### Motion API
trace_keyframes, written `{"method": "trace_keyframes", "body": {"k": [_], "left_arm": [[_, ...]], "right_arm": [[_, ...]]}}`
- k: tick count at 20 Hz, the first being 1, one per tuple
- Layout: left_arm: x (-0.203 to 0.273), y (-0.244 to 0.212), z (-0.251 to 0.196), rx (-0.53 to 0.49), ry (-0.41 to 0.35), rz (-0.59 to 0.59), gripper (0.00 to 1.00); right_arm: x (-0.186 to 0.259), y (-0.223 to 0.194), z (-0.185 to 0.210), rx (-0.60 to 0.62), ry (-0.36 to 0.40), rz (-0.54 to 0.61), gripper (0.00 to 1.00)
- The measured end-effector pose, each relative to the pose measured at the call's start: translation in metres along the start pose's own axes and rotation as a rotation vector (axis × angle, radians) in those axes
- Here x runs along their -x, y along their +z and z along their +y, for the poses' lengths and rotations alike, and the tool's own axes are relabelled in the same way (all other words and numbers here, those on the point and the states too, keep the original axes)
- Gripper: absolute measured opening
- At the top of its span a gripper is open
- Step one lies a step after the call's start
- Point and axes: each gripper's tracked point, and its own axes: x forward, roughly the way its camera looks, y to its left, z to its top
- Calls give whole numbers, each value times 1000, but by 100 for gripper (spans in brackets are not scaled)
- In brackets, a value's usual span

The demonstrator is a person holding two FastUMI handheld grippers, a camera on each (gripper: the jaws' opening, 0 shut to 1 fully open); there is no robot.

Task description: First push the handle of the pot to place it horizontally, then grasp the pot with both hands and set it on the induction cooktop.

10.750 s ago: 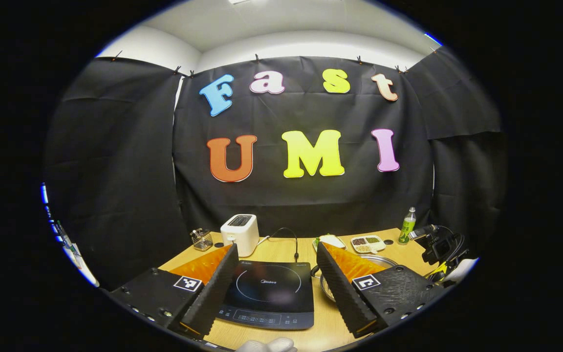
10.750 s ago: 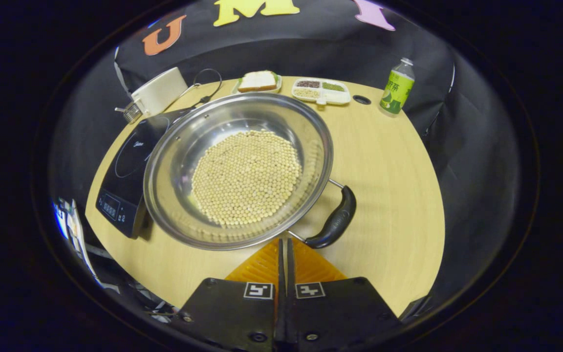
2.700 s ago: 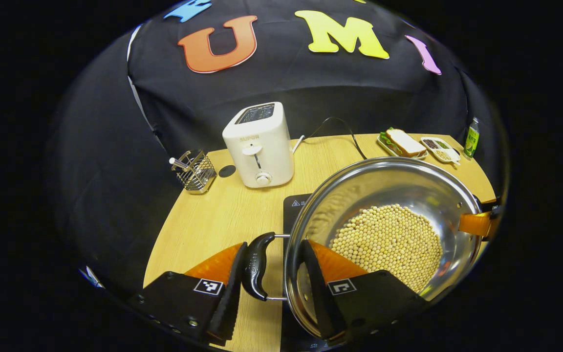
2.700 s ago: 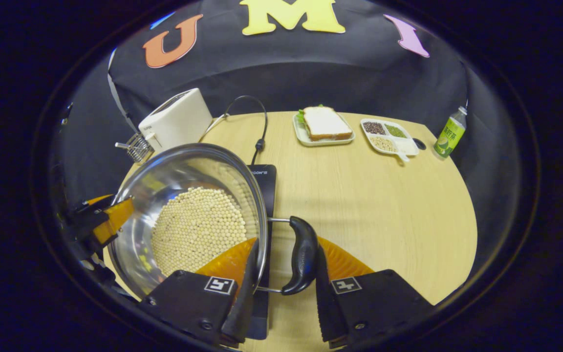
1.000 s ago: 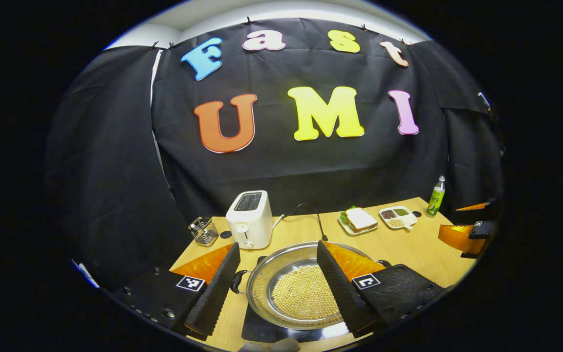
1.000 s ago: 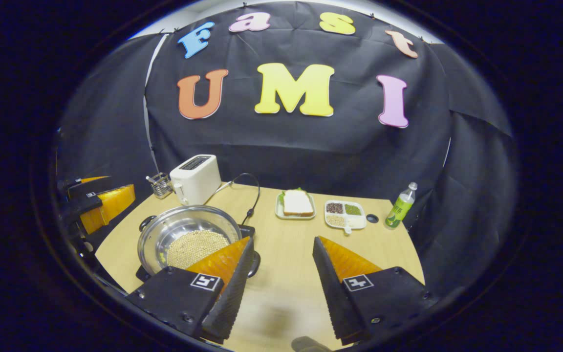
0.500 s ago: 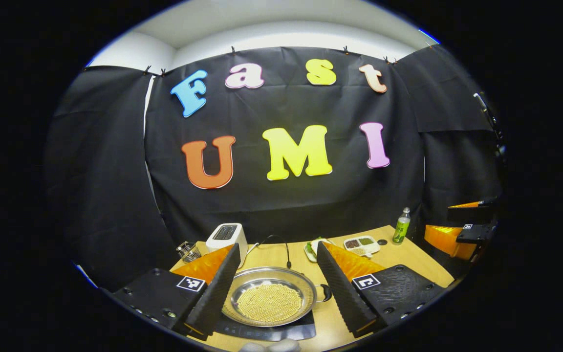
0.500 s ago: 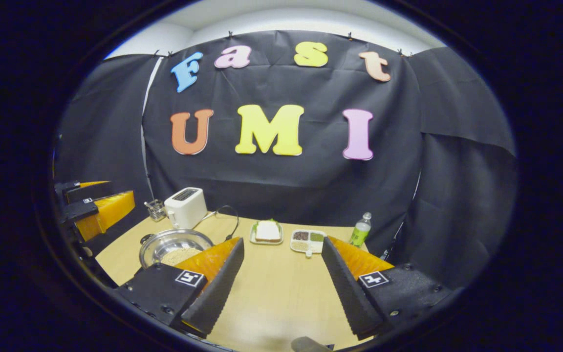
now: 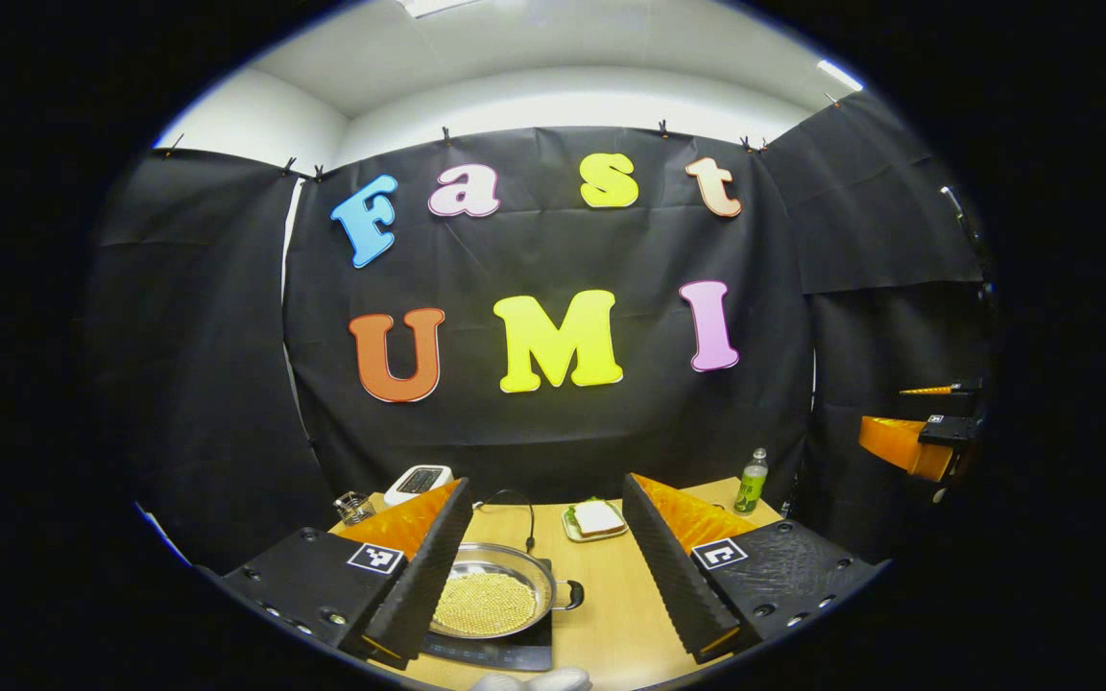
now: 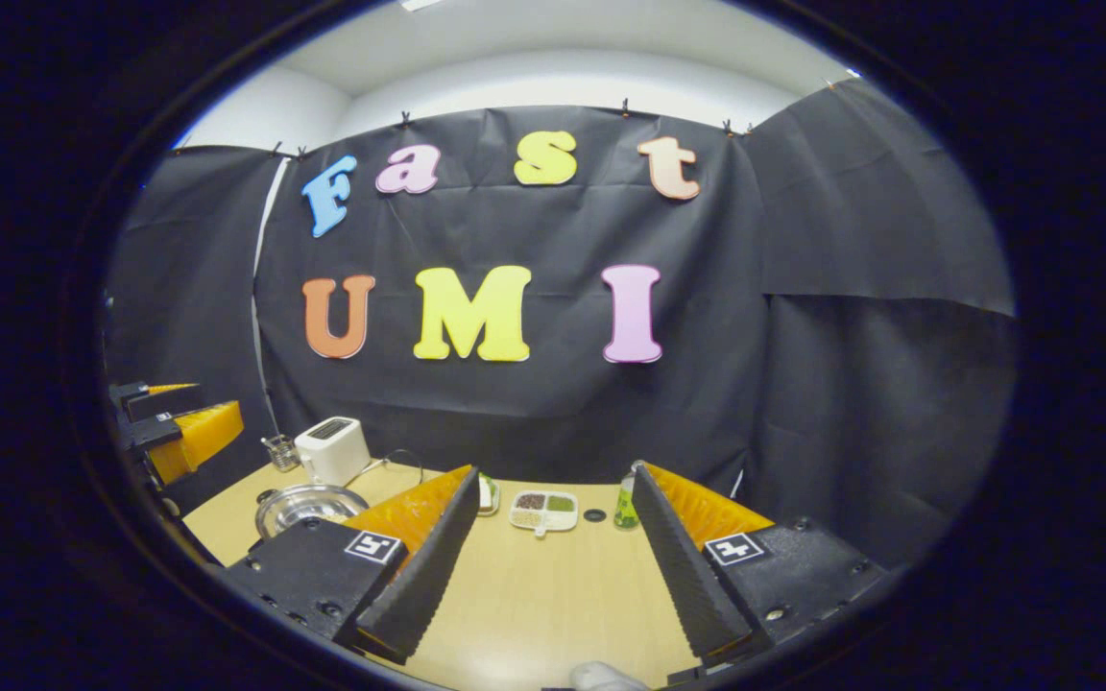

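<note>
Now, in the left gripper view, the left gripper (image 9: 547,566) hangs high above the table (image 9: 611,614) with its fingers spread wide and nothing between them — bare wood runs to the right of the pot, out toward the table's near edge. The pot (image 9: 491,602), full of pale beans, sits on the induction cooktop (image 9: 505,653), low between the fingers and well below them, its right handle (image 9: 570,595) pointing sideways. Behind it stand a toaster (image 9: 416,483), a sandwich plate (image 9: 596,520) and a green bottle (image 9: 751,483). The right gripper (image 9: 918,437) floats far off at the right edge.

Over in the right gripper view, the right gripper (image 10: 553,552) is also parted and empty, with open tabletop (image 10: 553,600) ahead of it. The pot (image 10: 308,507) lies off to its left, well apart, near the toaster (image 10: 332,449); a divided dish (image 10: 543,511) sits straight ahead. The left gripper (image 10: 179,427) hovers at the left edge.
</note>
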Motion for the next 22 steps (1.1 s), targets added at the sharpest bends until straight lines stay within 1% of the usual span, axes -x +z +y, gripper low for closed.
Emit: {"method": "trace_keyframes", "body": {"k": [7,14,22], "left_arm": [[13,12,-35,8,5,-14,94],[24,14,-62,14,5,-19,93],[31,14,-75,19,30,-21,93]], "right_arm": [[20,6,-49,-18,-37,-22,100],[34,8,-72,-32,-42,-34,100],[42,6,-89,-26,-40,-37,100]]}}
